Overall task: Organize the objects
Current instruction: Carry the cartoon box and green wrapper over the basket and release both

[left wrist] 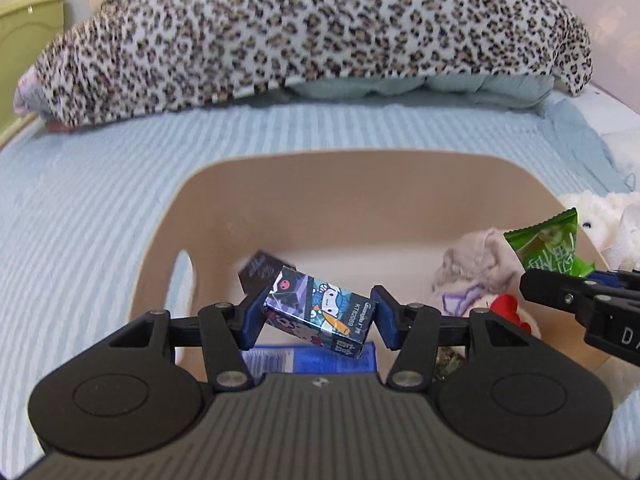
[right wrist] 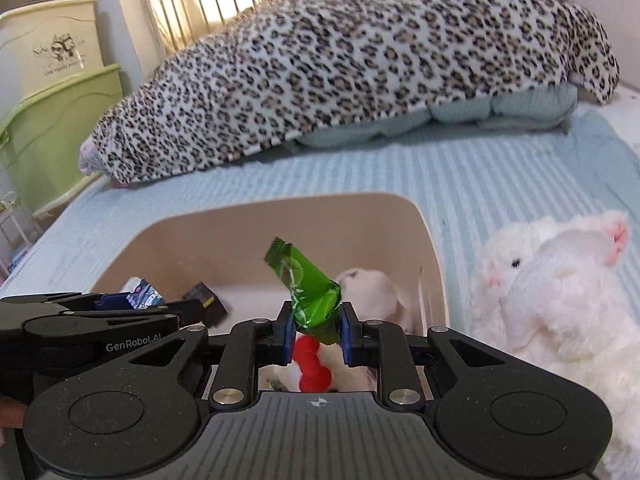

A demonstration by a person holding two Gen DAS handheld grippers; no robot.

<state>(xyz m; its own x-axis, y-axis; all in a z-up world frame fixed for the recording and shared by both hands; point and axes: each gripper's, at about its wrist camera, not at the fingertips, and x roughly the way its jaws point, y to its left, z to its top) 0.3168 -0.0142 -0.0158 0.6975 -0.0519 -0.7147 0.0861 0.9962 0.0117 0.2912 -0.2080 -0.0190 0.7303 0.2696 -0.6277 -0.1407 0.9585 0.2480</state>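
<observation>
While both grippers are hanging over the beige bin (left wrist: 224,216) on the striped blue bedspread (left wrist: 88,200), each one is carrying something. The left gripper (left wrist: 318,314) is clamping a small cartoon box (left wrist: 320,306) between its blue pads (left wrist: 252,320), the jaws standing only as wide as the box. The box is glossy, printed in purple, blue and white with cartoon faces, an orange carrot shape and a line of small lettering on its right end. Its long axis is running crosswise between the pads, tilting down to the right, with the printed face turned up toward the camera. It is hanging above the bin's near left part, over a blue packet (left wrist: 316,358) and in front of a dark box (left wrist: 260,270) lying on the bin floor.

The right gripper (right wrist: 314,330) is pinching a green wrapper (right wrist: 310,284) by its lower end, the jaws nearly closed on it. The wrapper is shiny, green with pale markings and a crimped top edge; its long axis is standing nearly upright, leaning up and to the left. It is sitting above the bin's right part, over a plush toy (right wrist: 368,284) with red pompoms (right wrist: 310,360).

A white plush (right wrist: 560,280) is lying on the bedspread just right of the bin. A leopard blanket (right wrist: 360,60) is covering the pillows behind.
</observation>
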